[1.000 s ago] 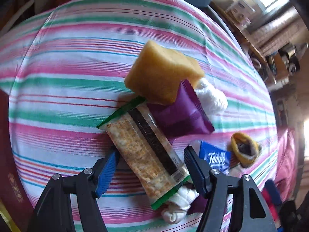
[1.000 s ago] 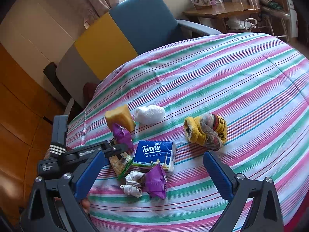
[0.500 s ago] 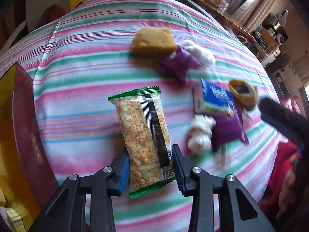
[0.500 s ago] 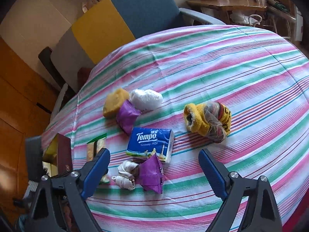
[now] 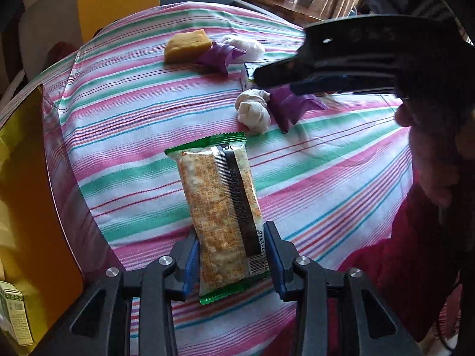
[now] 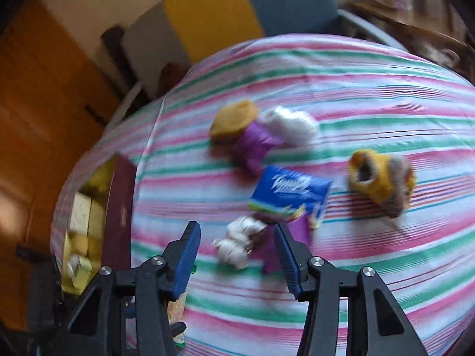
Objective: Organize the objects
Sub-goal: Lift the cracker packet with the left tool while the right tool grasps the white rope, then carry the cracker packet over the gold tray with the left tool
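My left gripper (image 5: 230,255) is shut on a green-edged cracker packet (image 5: 221,201) and holds it above the striped tablecloth (image 5: 124,124). My right gripper (image 6: 236,247) is open and empty, just over a knotted white cloth (image 6: 237,243) and a purple wrapper (image 6: 298,231); it shows as a dark shape in the left wrist view (image 5: 341,56). Beyond lie a blue Tempo tissue pack (image 6: 289,191), a yellow sponge (image 6: 233,121), another purple wrapper (image 6: 256,144), a white bundle (image 6: 292,123) and a yellow knitted item (image 6: 380,182).
A dark red box (image 6: 118,216) with a yellow interior and small cartons stands at the table's left edge; it also shows in the left wrist view (image 5: 26,207). A blue and yellow chair (image 6: 237,6) is behind the table.
The left gripper closed on the cracker packet, lifted it and drew it back toward the left. The right gripper moved forward and down over the white cloth, its jaws narrowing.
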